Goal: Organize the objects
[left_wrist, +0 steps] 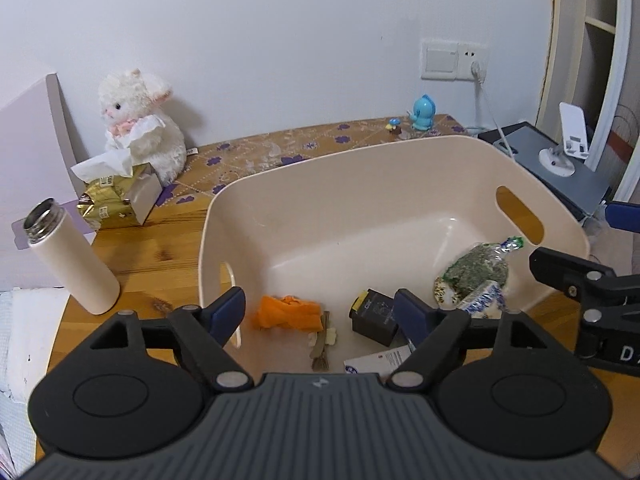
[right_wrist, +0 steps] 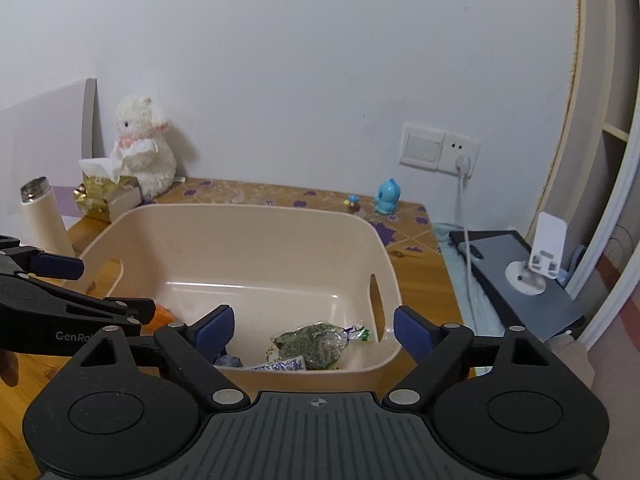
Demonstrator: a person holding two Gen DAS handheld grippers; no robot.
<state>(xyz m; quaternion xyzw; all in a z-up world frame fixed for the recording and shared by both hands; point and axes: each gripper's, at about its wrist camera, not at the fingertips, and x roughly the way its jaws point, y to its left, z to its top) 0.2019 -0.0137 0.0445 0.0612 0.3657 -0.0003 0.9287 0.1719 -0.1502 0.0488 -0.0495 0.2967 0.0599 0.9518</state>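
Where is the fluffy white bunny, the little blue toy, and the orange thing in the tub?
White plush bunny (left_wrist: 138, 120), left wrist view: on its body.
Small blue toy figure (right_wrist: 387, 197), right wrist view: on its round body.
Orange cloth (left_wrist: 289, 313), left wrist view: on its crumpled middle, inside the beige tub (left_wrist: 360, 184).

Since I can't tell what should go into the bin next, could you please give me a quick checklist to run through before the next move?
1. Left tool empty and open: ok, its fingers stand wide apart with nothing between them.
2. Right tool empty and open: ok, likewise spread and holding nothing.
3. Room in the beige bin: ok, the orange cloth, black box and bag of dried greens lie along the near side; the far floor is bare.
4. Things left outside the bin: not ok, the white bottle, tissue pack and blue figurine are on the table.
5. Bottle capped: not ok, its mouth is open.
6. Bottle contents: cannot tell.
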